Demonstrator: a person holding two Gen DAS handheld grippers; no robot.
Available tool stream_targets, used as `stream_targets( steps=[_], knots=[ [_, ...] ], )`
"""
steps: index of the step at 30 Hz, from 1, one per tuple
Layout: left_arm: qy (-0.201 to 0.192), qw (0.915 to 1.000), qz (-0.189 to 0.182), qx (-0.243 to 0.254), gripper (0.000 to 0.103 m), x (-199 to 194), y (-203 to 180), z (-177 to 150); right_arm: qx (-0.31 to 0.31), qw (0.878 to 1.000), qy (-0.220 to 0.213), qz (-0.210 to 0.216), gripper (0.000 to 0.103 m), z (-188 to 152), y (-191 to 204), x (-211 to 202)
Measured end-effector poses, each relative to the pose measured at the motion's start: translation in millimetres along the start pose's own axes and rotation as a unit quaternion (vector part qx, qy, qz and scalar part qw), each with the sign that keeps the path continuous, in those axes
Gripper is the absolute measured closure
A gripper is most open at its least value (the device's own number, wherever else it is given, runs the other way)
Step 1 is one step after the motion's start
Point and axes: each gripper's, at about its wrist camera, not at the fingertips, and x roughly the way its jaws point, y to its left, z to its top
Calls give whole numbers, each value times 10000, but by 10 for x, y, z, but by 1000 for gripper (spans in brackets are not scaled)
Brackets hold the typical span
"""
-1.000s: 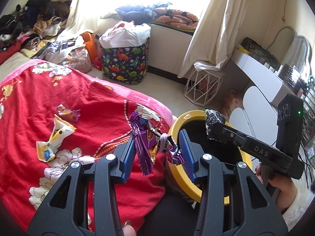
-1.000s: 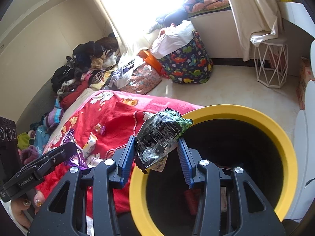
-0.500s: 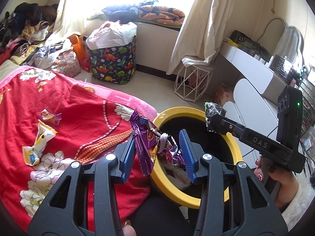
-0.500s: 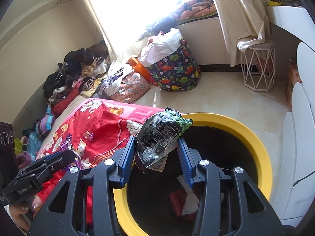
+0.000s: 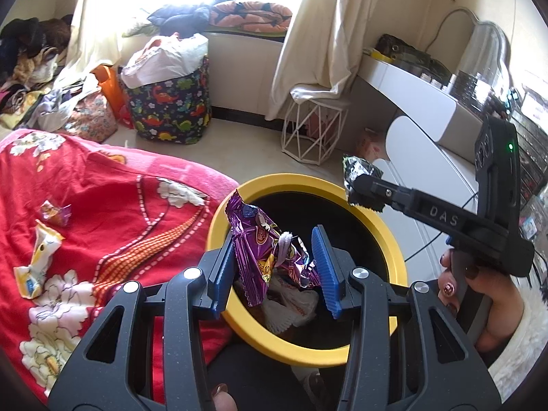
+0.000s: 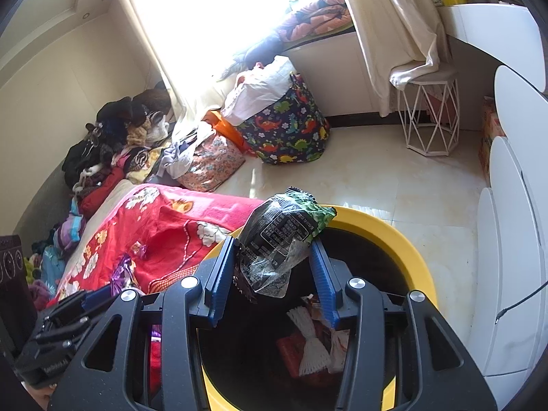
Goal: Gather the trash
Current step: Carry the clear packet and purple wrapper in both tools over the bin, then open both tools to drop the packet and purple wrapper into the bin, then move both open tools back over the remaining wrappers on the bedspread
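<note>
Both wrappers are now hanging over the yellow-rimmed bin (image 5: 394, 239) rather than the red blanket (image 5: 102, 198) — the left gripper (image 5: 274, 267) is pinching the purple wrapper (image 5: 253, 239), the right gripper (image 6: 274, 267) the black-green packet (image 6: 284, 226). The purple one is hanging near the rim, so releasing now is risking a spill outside.

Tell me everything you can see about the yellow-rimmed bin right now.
The bin is round, with a thick yellow rim and a black inside. It stands upright on the pale floor, against the edge of the red blanket. Trash already lies at its bottom: white paper and red packaging. Above its mouth, the left gripper holds a purple wrapper and the right gripper a dark wrapper.
</note>
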Motion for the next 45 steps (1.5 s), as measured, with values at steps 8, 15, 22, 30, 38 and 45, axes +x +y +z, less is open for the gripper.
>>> stream_targets(
  steps=[8, 15, 22, 30, 38, 45],
  knots=[
    [223, 9994, -134, 231, 67, 163, -156, -72, 181, 9998, -43, -106, 60, 2, -117, -13],
    [472, 9978, -259, 390, 67, 357, -291, -172, 191, 9997, -17, -138, 59, -28, -161, 13],
    [688, 9960, -442, 350, 48, 511, -324, -234, 239, 9996, 17, -161, 45, -34, -167, 44],
    [577, 9973, -384, 234, 14, 446, -286, -227, 317, 9991, -10, -283, 30, -70, -212, 53],
    [201, 9995, 232, 11, 11, 231, -134, -204, 209, 9990, -218, -319, 24, -73, -153, -24],
    [-59, 9980, 565, -259, 11, 48, 70, -134, -9, 9989, -407, -246, 19, -62, -1, -83]
  ],
)
